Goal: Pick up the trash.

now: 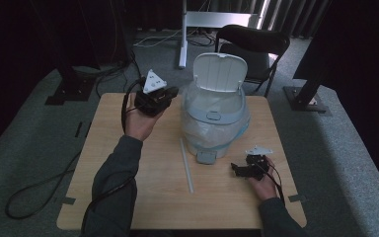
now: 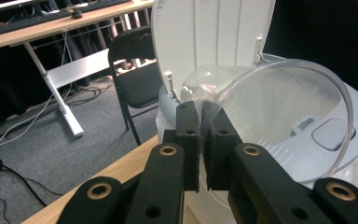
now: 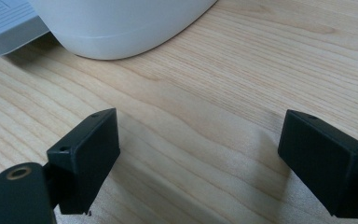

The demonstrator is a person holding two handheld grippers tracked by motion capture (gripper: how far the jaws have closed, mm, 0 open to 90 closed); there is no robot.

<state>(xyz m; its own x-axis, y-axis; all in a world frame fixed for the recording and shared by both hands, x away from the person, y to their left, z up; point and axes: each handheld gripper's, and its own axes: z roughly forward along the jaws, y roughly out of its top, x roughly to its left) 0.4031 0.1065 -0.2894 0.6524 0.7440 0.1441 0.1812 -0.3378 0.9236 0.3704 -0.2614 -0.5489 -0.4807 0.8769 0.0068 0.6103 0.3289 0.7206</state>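
A white pedal bin (image 1: 212,123) stands mid-table with its lid (image 1: 219,71) raised and a clear liner bag inside. My left gripper (image 1: 173,92) is held up just left of the bin's rim. In the left gripper view it (image 2: 204,112) is shut on the rim of a clear plastic cup (image 2: 279,98), which lies tilted on its side toward the bin's opening. My right gripper (image 1: 235,168) rests low on the table at the bin's front right. Its black jaws (image 3: 200,140) stand wide open over bare wood, with nothing between them.
A pale straw (image 1: 186,165) lies on the wooden table (image 1: 143,197) in front of the bin, next to the bin's grey pedal (image 1: 207,157). A black chair (image 1: 254,47) and a white desk frame (image 1: 212,19) stand beyond the table's far edge.
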